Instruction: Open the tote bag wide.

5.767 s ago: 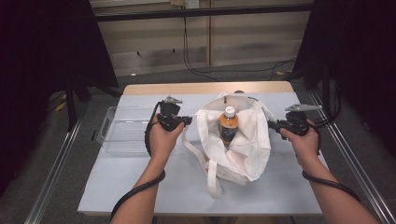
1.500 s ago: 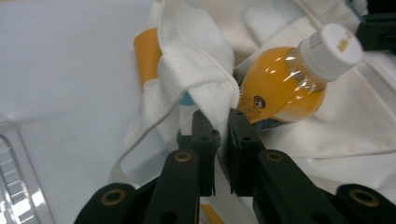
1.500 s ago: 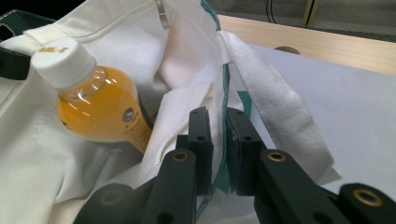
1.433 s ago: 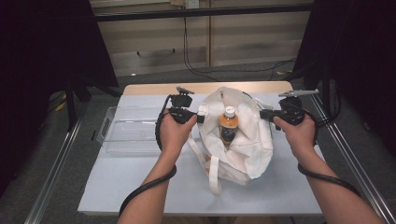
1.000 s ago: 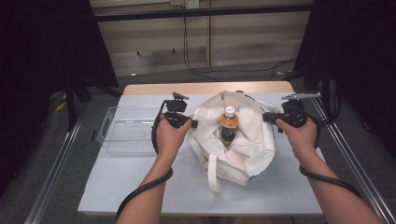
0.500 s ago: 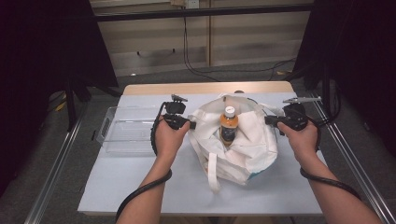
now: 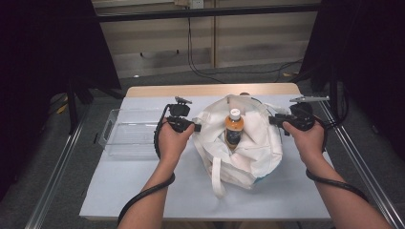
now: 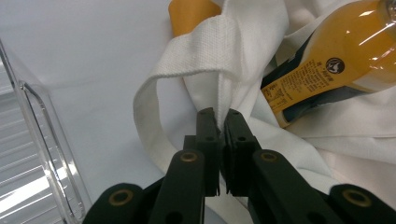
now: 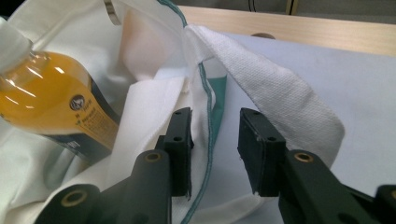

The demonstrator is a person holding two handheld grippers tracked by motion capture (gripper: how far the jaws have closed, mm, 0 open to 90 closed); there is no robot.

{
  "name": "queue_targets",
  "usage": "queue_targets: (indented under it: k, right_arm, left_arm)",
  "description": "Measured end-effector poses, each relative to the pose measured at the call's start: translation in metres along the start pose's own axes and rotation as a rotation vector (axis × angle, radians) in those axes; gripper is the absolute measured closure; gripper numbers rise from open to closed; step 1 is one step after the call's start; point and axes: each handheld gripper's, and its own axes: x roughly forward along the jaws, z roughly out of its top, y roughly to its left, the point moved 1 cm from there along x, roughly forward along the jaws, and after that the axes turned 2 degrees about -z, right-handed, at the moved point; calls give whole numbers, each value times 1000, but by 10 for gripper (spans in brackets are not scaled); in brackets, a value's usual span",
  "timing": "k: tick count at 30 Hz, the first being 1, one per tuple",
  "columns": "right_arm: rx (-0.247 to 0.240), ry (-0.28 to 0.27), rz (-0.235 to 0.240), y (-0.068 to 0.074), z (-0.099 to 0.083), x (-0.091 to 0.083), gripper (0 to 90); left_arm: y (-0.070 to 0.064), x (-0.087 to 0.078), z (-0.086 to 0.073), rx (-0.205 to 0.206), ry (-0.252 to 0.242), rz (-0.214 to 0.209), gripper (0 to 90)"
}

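while the left tool (image 8: 218, 122) pinches the tote bag (image 7: 248, 148) rim, the right tool (image 9: 215, 122) stands spread astride its opposite edge.

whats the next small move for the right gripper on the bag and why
Probably shut the right gripper on the bag rim. Its jaws stand open with the green-edged rim between them, while the left gripper is shut on the opposite side of the white bag. The bottle stands inside, so both sides likely need holding.

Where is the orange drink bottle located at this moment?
In the high view the bottle stands inside the open white tote bag at the table's middle, between the left gripper and the right gripper.
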Motion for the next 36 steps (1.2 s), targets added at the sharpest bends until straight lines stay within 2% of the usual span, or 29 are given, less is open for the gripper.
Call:
queue_targets:
  k: [8, 13, 16, 19, 20, 23, 26, 36]
  right_arm:
    - [4, -11, 0, 5, 14, 3, 569]
    - [-9, -20, -16, 6, 20, 9, 571]
    - [-12, -21, -24, 6, 22, 14, 619]
    - [-12, -19, -13, 7, 22, 19, 677]
    - [-15, -16, -7, 6, 22, 20, 743]
    - [-10, -5, 6, 5, 23, 24, 813]
    - [-1, 9, 3, 4, 23, 27, 830]
    - [30, 44, -6, -5, 12, 38, 831]
  left_arm:
    - [-4, -2, 3, 22, -2, -2, 857]
    - [-4, -1, 4, 38, 5, 14, 856]
    - [-3, 0, 3, 31, 3, 15, 856]
    - [-1, 0, 3, 33, 5, 13, 857]
    - [-1, 1, 3, 34, 8, 14, 857]
    - [0, 3, 3, 37, 12, 24, 857]
    - [0, 4, 3, 47, 21, 31, 860]
    - [5, 12, -1, 33, 40, 37, 866]
